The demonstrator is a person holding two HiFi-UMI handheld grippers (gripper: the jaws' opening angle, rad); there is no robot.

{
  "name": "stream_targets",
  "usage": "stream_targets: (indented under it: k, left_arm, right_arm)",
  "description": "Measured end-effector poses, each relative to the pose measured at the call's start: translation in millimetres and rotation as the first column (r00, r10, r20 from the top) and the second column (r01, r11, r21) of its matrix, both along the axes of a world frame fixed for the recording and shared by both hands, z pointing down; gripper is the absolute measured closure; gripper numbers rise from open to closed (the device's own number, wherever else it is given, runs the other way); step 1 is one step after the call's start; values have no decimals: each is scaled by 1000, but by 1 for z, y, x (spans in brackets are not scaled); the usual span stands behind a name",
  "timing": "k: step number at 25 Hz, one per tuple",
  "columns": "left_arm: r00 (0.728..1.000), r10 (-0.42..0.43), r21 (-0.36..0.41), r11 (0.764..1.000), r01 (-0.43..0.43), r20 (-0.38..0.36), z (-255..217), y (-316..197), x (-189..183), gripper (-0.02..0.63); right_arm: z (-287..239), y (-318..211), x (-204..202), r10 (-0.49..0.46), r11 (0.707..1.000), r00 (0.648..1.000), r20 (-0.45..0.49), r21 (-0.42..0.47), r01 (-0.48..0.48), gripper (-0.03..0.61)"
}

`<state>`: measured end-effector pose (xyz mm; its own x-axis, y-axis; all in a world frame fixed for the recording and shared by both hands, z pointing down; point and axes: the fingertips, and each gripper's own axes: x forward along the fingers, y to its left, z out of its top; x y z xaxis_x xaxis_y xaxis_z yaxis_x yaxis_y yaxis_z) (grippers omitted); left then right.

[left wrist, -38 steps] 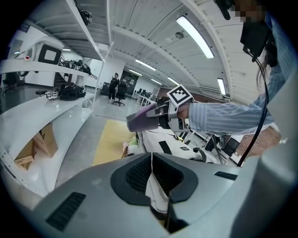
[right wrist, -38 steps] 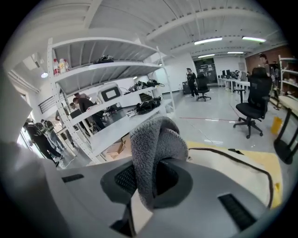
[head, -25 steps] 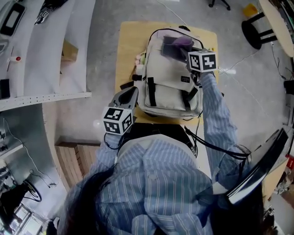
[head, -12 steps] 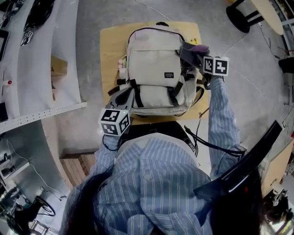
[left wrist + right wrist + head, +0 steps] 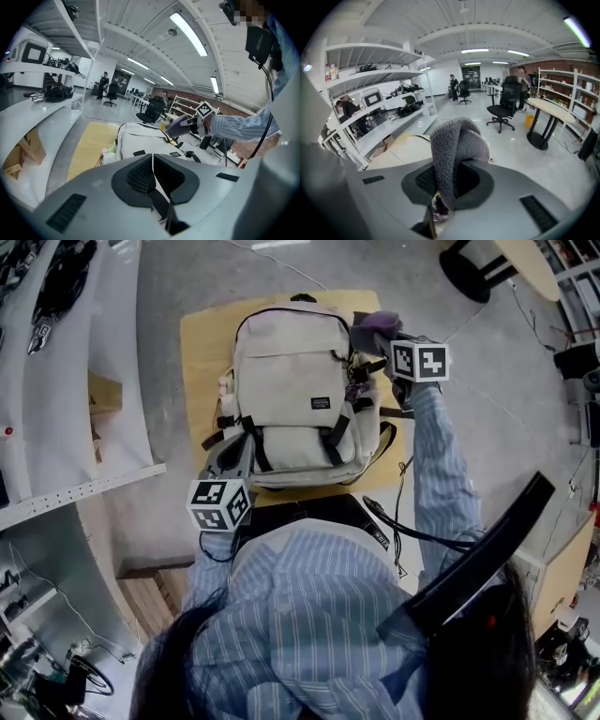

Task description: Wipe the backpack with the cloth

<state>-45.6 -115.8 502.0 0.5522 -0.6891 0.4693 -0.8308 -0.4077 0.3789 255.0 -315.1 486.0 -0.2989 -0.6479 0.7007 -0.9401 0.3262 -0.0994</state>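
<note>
left gripper (image 5: 152, 172): jaws together, pinching the backpack (image 5: 295, 381) at its near corner, likely to anchor it | right gripper (image 5: 449, 186): clamped on bunched grey cloth (image 5: 457, 140) (beside the pack's right edge, contact unclear) | backpack flat on table (image 5: 202, 343), front up for wiping

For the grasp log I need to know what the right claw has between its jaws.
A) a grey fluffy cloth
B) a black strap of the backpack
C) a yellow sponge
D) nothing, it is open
A: in the right gripper view the right claw is shut on the grey fluffy cloth, which bulges out above its jaws, beside the cream fabric backpack.
</note>
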Motion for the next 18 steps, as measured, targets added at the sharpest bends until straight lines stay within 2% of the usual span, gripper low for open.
stream_targets:
  k: [4, 8, 14, 18]
  left_arm:
    - [1000, -27, 17, 1000, 27, -1, -5, -6, -1, 601]
    - [999, -39, 37, 999, 39, -3, -12, -9, -1, 601]
    - [996, -94, 28, 995, 94, 10, -12, 2, -19, 601]
    - [989, -150, 9, 989, 150, 14, -6, 14, -34, 601]
  right_arm:
    - [-32, -33, -69, -136, 988, 990, 42, 80, 132, 537]
    - [-45, -58, -151, -273, 958, 960, 69, 115, 264, 537]
    - [-19, -68, -273, -437, 899, 894, 99, 73, 432, 537]
    - [14, -59, -318, -493, 869, 863, 110, 12, 495, 537]
